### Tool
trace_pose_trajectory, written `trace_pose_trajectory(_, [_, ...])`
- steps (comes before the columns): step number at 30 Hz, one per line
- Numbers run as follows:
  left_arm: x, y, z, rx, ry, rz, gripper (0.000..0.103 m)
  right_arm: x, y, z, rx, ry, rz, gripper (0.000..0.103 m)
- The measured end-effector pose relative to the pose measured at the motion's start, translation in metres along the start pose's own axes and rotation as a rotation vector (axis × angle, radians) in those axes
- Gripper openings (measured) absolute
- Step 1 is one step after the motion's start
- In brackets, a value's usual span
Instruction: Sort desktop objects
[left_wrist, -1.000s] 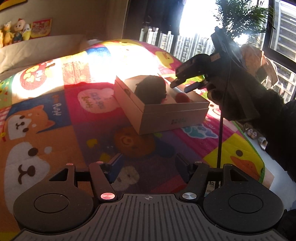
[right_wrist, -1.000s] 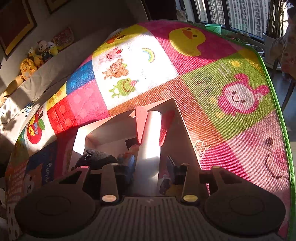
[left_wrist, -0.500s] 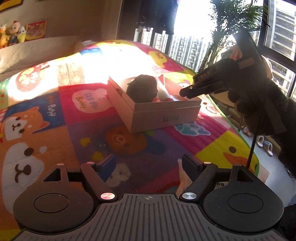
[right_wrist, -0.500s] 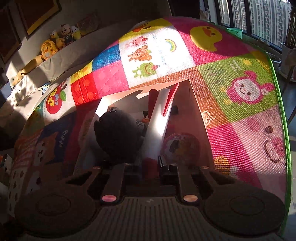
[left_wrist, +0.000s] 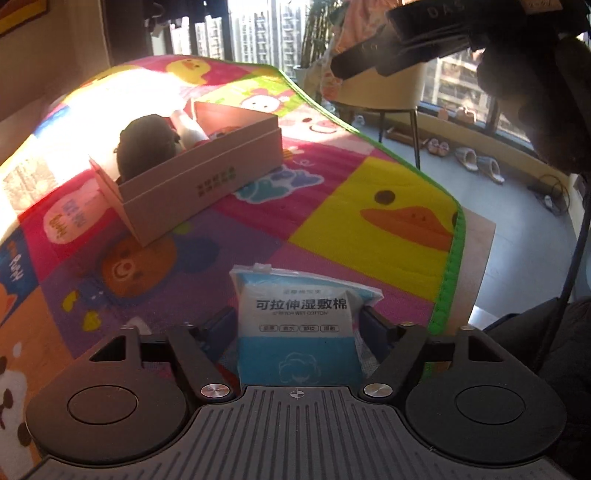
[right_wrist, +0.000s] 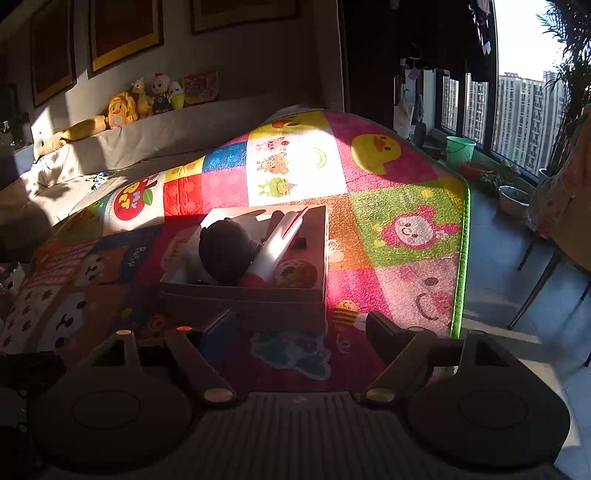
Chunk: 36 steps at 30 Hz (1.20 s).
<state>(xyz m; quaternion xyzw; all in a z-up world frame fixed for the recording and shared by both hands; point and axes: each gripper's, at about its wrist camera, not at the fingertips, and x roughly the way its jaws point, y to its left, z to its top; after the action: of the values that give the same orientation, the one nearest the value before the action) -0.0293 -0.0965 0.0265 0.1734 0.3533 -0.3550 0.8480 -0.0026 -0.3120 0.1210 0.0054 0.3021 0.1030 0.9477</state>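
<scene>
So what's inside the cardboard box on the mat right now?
Inside the cardboard box: a dark plush toy, a white tube with a red end leaning across it, and a round patterned ball. Whatever lies beneath the plush is covered.

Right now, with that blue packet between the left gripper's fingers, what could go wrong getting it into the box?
1. The left gripper is closing on the soft blue packet; the packet could slip or buckle in the grip.
2. The cardboard box already holds a dark plush toy, a white tube and a ball, so the packet may perch on top and slide out.
</scene>
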Motion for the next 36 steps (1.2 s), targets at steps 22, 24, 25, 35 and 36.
trace_pose_trajectory(22, [-0.026,0.080,-0.020,-0.428,-0.143,0.260,0.095,0.063,0.054,-0.036,0.148,0.212,0.213,0.102])
trace_pose_trajectory(24, [-0.033,0.090,-0.031,-0.475,-0.148,0.286,0.096,0.080,0.073,-0.037,0.140,0.241,0.197,0.102])
trace_pose_trajectory(25, [-0.035,0.094,-0.036,-0.497,-0.148,0.292,0.096,0.087,0.085,-0.037,0.107,0.242,0.177,0.100])
trace_pose_trajectory(35, [-0.045,0.101,-0.050,-0.548,-0.189,0.278,0.097,0.092,0.119,-0.031,-0.049,0.272,0.138,0.053])
trace_pose_trajectory(36, [-0.046,0.100,-0.049,-0.544,-0.198,0.277,0.097,0.087,0.118,-0.027,-0.056,0.268,0.141,0.053])
